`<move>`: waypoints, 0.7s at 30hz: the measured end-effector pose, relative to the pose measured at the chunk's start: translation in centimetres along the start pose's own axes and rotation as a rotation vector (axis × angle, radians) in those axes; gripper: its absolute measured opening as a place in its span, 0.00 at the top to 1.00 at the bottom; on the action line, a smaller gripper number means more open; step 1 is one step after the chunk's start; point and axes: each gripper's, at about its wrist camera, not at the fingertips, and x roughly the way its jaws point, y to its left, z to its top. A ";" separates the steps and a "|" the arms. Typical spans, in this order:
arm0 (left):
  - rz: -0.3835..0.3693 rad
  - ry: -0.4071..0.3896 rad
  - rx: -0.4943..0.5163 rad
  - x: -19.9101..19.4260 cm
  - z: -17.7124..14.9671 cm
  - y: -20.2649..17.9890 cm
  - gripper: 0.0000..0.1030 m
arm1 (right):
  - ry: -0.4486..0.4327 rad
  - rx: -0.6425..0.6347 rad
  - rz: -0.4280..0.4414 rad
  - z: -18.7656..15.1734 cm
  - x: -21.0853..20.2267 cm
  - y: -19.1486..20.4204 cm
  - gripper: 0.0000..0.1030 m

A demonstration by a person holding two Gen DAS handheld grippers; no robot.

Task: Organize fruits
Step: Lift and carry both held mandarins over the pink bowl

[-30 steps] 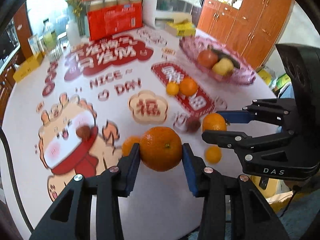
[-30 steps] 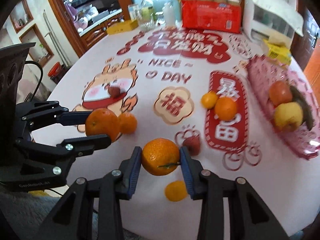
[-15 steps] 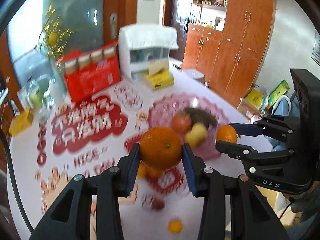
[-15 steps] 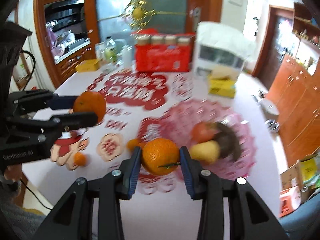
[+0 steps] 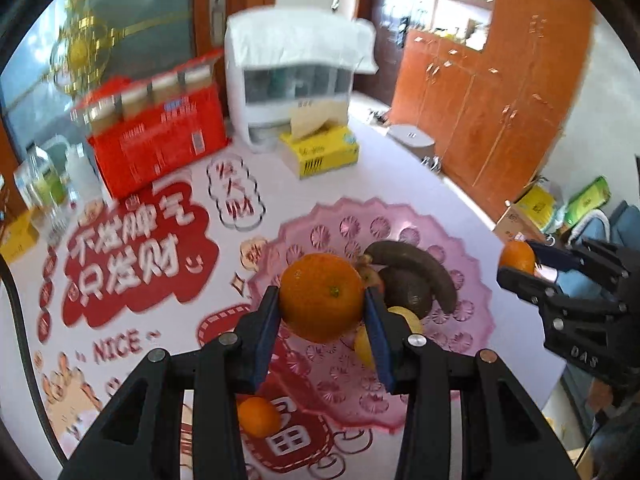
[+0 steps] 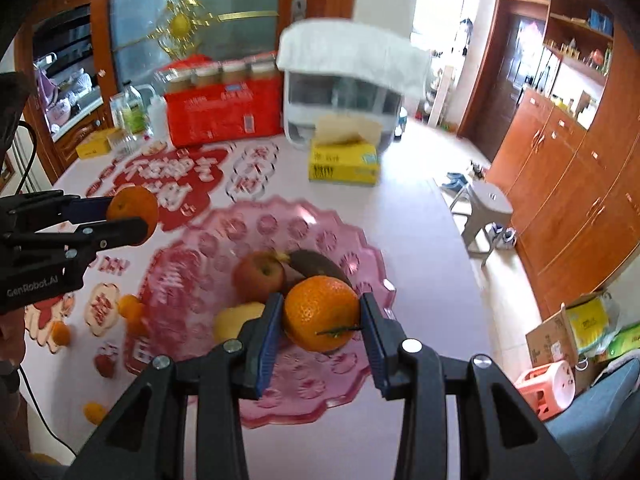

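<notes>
Two tongs each clench one orange above the pink fruit dish. The left tongs (image 5: 322, 314) grip an orange (image 5: 321, 297) between blue pads, over the dish's (image 5: 328, 220) near side. The right tongs (image 6: 320, 322) pinch a second orange (image 6: 322, 312), stem facing the camera, also over the dish. In the dish lie an apple (image 6: 258, 274), a dark banana (image 5: 416, 264) and a yellow fruit (image 6: 232, 320). More small oranges (image 6: 130, 306) sit loose on the counter (image 6: 416, 240) left of the dish. Farther back stand a yellow tissue box (image 6: 344, 162) and a red carton (image 6: 224, 114).
</notes>
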 end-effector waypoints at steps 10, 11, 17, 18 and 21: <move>0.077 0.134 -0.055 7.5 -2.3 -0.8 0.61 | 0.157 0.015 0.098 -3.7 7.0 -1.1 0.62; 0.083 0.141 -0.059 7.9 -2.5 -0.9 0.61 | 0.166 0.016 0.100 -3.9 7.3 -1.2 0.62; 0.112 0.167 -0.068 9.1 -3.0 -1.3 0.61 | 0.164 0.027 0.126 -4.1 8.3 -1.5 0.61; 0.117 0.170 -0.069 9.2 -3.0 -1.2 0.61 | 0.164 0.030 0.127 -3.9 8.3 -1.5 0.61; 0.134 0.187 -0.070 9.7 -3.2 -1.2 0.60 | 0.169 0.022 0.130 -3.5 8.5 -1.3 0.60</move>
